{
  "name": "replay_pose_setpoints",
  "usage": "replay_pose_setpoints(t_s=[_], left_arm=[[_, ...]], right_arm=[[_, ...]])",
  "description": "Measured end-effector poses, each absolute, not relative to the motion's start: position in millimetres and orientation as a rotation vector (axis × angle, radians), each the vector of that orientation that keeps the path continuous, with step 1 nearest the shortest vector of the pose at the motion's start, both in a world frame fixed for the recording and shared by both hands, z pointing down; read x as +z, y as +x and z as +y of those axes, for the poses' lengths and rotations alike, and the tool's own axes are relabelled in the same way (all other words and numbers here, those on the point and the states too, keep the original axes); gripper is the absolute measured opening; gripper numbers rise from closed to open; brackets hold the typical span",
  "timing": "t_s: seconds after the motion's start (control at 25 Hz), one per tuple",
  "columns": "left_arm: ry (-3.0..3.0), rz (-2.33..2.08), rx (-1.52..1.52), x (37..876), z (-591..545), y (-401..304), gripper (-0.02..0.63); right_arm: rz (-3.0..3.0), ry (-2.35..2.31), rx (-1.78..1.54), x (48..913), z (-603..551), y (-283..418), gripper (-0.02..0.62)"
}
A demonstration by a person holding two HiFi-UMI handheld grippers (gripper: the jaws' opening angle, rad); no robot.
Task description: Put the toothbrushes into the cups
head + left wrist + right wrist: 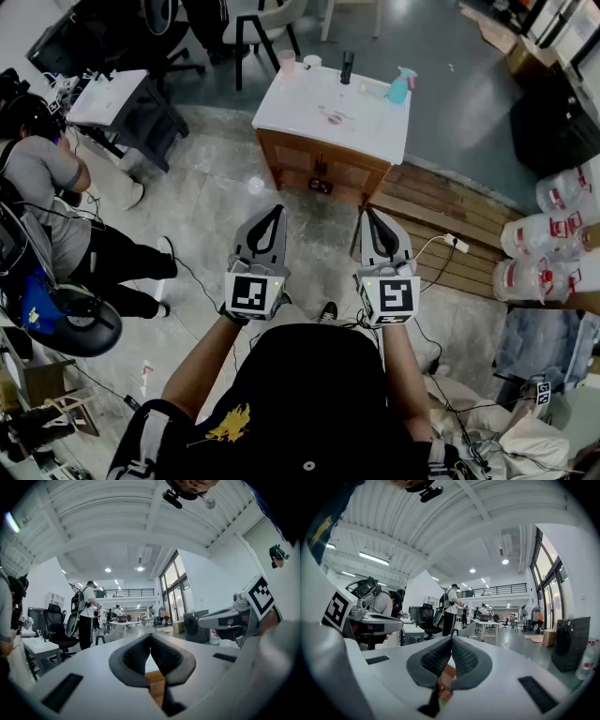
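1. The bench, a small wooden cabinet with a white top, stands on the floor ahead of the person, well apart from both tools.
2. The left hand-held gripper is held level on the near side of the bench and points toward it. Its own view shows the dark ribbed pads pressed together, clenched on nothing.
3. The right hand-held gripper is level just beside the left one, also on the near side of the bench. Its pads likewise meet, and nothing sits between them.
4. A pink cup and a white cup stand upright, close together, at the bench's far left edge.
5. A small pinkish item lies flat near the middle of the bench top. It is too small to tell whether it is a toothbrush.
6. A pale green item lies toward the bench's far right, just beside a teal spray bottle.
7. A dark upright cylinder stands at the bench's far edge, between the cups and the spray bottle.
8. Wooden planking lies on the floor to the right of the bench, and big clear water jugs sit beyond it.
9. A seated person is well to the left of the bench.
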State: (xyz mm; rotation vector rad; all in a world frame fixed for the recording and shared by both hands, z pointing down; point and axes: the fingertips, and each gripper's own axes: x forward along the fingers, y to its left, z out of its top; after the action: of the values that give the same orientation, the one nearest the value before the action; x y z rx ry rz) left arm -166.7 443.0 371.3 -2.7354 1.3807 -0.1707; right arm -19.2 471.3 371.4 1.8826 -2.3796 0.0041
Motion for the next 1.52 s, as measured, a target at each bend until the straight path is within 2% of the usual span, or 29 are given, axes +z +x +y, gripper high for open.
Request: replay_pose_setpoints(t_s=[0.16, 1.04, 1.52], left_arm=[[-2.703, 1.398, -0.028, 365.0, 458.4, -129.9, 0.014], [-2.737, 1.294, -0.229, 377.4, 499.4, -59.0, 0.019], [-2.737, 1.250, -0.234, 378.2, 505.5, -46.8, 0.164]], right_arm=[[-2.435, 1.884, -0.037, 374.0, 484.4, 10.4, 0.015], [-2.403, 1.940, -0.098, 371.3, 540.7, 79.0, 0.024], [-2.385, 1.926, -0.053, 382.5, 546.4, 87.5, 0.156]])
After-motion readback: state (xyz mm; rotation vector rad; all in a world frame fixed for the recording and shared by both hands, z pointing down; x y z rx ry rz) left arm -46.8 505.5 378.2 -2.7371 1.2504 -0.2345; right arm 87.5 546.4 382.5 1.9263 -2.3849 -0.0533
